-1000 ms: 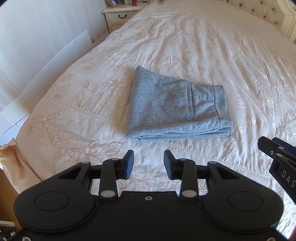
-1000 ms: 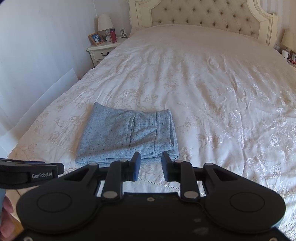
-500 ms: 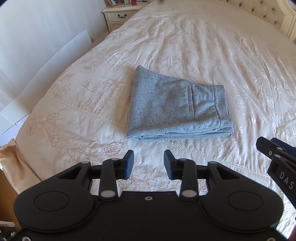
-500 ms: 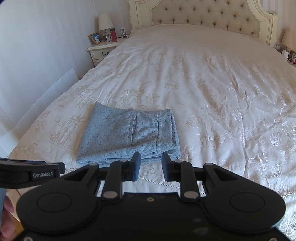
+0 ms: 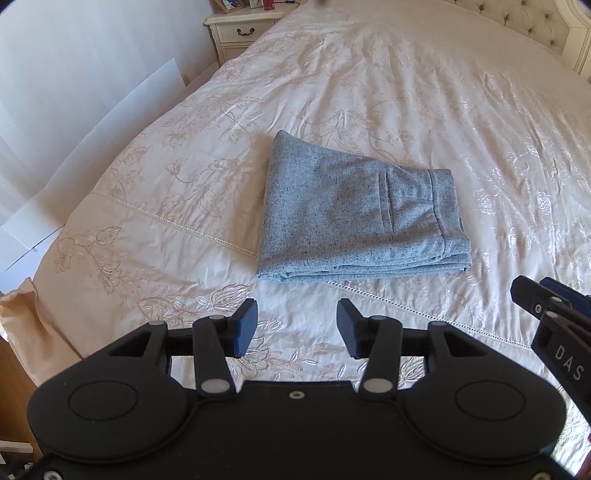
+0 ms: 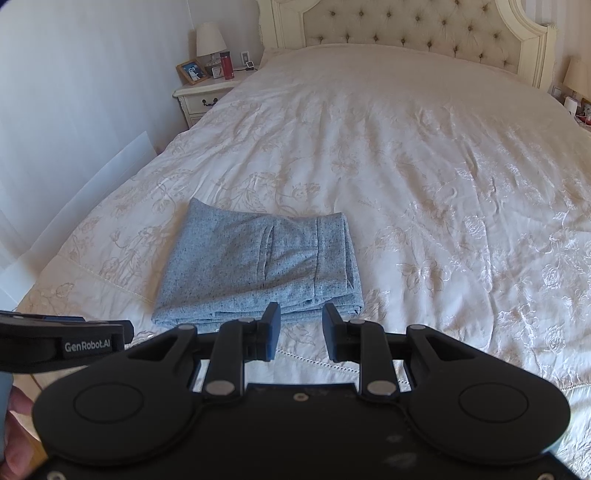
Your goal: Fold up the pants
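The grey-blue speckled pants (image 5: 360, 218) lie folded into a compact rectangle on the cream embroidered bedspread (image 5: 424, 92), near the foot of the bed. They also show in the right wrist view (image 6: 258, 269). My left gripper (image 5: 297, 328) is open and empty, held above the bedspread just short of the pants' near edge. My right gripper (image 6: 301, 330) is open and empty, hovering just before the near edge of the pants. The right gripper shows at the right edge of the left wrist view (image 5: 554, 317), and the left gripper at the left of the right wrist view (image 6: 62, 341).
A cream nightstand (image 6: 203, 99) with a lamp, photo frame and red bottle stands left of the tufted headboard (image 6: 406, 26). A white wall (image 6: 74, 92) runs along the bed's left side. The bed's foot edge drops off at the lower left (image 5: 22, 314).
Both grippers have stayed nearly still, drifting very slightly. The pants lie unchanged.
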`<move>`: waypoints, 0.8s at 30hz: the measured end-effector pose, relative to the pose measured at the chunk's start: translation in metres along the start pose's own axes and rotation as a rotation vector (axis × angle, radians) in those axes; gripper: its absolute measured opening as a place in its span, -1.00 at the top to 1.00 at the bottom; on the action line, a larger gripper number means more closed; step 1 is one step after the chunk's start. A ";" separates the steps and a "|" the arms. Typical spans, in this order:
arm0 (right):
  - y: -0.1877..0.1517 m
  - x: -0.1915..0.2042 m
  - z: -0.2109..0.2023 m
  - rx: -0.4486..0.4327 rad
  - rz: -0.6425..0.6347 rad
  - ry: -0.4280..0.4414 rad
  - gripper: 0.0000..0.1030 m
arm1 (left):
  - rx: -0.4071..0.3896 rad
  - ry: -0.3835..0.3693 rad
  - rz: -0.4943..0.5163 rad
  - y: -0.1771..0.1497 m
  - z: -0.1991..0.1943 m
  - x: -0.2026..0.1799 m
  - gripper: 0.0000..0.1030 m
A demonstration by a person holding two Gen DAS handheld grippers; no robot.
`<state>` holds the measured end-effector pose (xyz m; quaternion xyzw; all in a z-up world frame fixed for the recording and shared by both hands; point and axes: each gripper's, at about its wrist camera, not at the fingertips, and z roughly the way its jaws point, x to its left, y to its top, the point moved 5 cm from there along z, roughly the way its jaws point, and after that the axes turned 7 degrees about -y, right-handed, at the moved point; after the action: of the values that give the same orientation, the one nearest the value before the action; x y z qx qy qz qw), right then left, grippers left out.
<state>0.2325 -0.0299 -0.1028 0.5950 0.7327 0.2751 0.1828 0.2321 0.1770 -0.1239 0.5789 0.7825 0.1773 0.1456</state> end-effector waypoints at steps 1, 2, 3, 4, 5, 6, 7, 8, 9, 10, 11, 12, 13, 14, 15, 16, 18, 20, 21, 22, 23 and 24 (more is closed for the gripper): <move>0.000 0.000 0.000 0.001 0.000 0.000 0.48 | 0.003 0.000 0.002 0.000 0.001 0.000 -0.07; 0.000 0.000 0.001 0.002 0.000 0.000 0.48 | 0.006 -0.002 0.004 0.000 0.001 0.000 -0.07; 0.000 0.000 0.001 0.003 0.000 0.000 0.48 | 0.009 -0.008 0.006 0.001 0.002 -0.001 -0.07; 0.000 0.000 0.001 0.003 0.000 0.000 0.48 | 0.011 -0.011 0.007 0.001 0.002 -0.001 -0.07; 0.000 0.001 0.002 0.004 0.001 0.001 0.48 | 0.012 -0.011 0.008 0.001 0.003 -0.002 -0.07; 0.000 0.001 0.002 0.005 0.001 0.002 0.48 | 0.013 -0.009 0.010 0.000 0.003 -0.002 -0.07; -0.001 0.000 0.002 0.006 0.002 0.002 0.48 | 0.014 -0.008 0.012 0.000 0.003 -0.003 -0.07; -0.001 0.000 0.002 0.007 0.001 0.003 0.48 | 0.015 -0.009 0.012 0.000 0.003 -0.003 -0.07; -0.002 0.000 0.002 0.007 0.000 0.004 0.48 | 0.016 -0.009 0.011 0.000 0.003 -0.003 -0.07; -0.003 0.000 0.002 0.008 -0.002 0.005 0.48 | 0.016 -0.009 0.009 -0.001 0.002 -0.004 -0.07; -0.003 0.000 0.002 0.009 -0.004 0.005 0.48 | 0.016 -0.010 0.007 -0.002 0.002 -0.004 -0.07; -0.004 -0.001 0.002 0.010 -0.005 0.005 0.48 | 0.017 -0.009 0.006 -0.002 0.001 -0.005 -0.07; -0.005 -0.002 0.002 0.010 -0.005 0.005 0.48 | 0.018 -0.007 0.006 -0.003 0.001 -0.005 -0.07; -0.005 -0.002 0.001 0.011 -0.005 0.005 0.48 | 0.019 -0.005 0.006 -0.004 0.000 -0.006 -0.07; -0.006 -0.003 0.001 0.012 -0.005 0.004 0.48 | 0.018 -0.005 0.007 -0.004 0.000 -0.006 -0.07; -0.006 -0.004 0.000 0.012 -0.007 0.003 0.48 | 0.018 -0.005 0.007 -0.005 -0.001 -0.007 -0.07; -0.007 -0.006 -0.001 0.011 -0.010 -0.001 0.48 | 0.018 -0.004 0.010 -0.007 -0.002 -0.008 -0.07; -0.008 -0.008 -0.003 0.012 -0.009 -0.004 0.48 | 0.019 -0.002 0.009 -0.009 -0.003 -0.010 -0.07; -0.008 -0.009 -0.004 0.013 -0.009 -0.004 0.48 | 0.020 0.000 0.008 -0.010 -0.003 -0.011 -0.07; -0.009 -0.010 -0.004 0.013 -0.010 -0.004 0.48 | 0.019 0.002 0.009 -0.011 -0.004 -0.012 -0.07; -0.009 -0.011 -0.005 0.013 -0.011 -0.006 0.48 | 0.019 0.002 0.009 -0.011 -0.005 -0.013 -0.08; -0.010 -0.012 -0.006 0.013 -0.011 -0.007 0.48 | 0.018 0.005 0.010 -0.012 -0.006 -0.014 -0.08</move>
<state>0.2245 -0.0441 -0.1052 0.5931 0.7371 0.2672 0.1830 0.2230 0.1591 -0.1236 0.5835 0.7816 0.1723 0.1377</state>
